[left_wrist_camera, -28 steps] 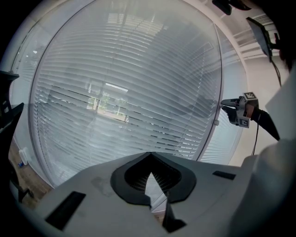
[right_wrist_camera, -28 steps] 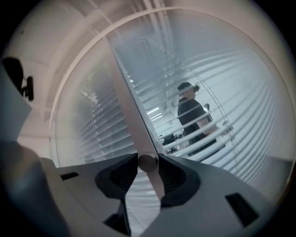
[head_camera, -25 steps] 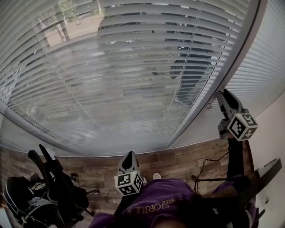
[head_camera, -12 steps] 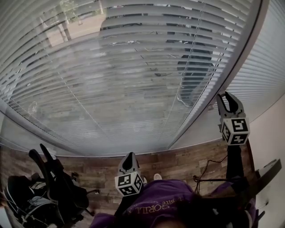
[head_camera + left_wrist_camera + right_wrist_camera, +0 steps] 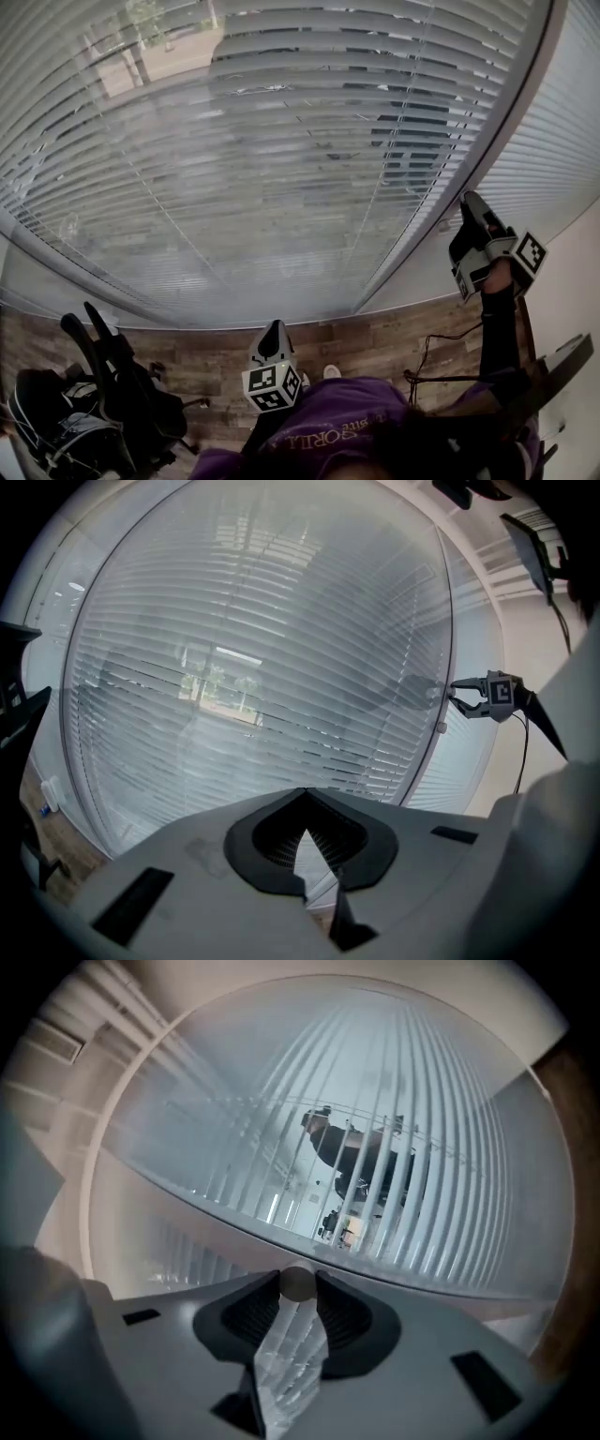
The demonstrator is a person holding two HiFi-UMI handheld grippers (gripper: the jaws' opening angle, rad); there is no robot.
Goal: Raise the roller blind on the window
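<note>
Your right gripper (image 5: 298, 1281) is clamped on the wand (image 5: 286, 1358) beside the blind (image 5: 281, 141). Your left gripper (image 5: 305, 795), lower down, has its jaws together on nothing.

Big window (image 5: 281, 141) fills most of the head view, bright daylight coming thru. Trees and pavement (image 5: 141, 37) outside, top left. Pale frame post (image 5: 469, 164) runs diag. at right, plain light wall (image 5: 577, 281) beside it. Wood-plank floor (image 5: 394, 339) below. Black chair (image 5: 103, 375), prob. an office one, btm left.
</note>
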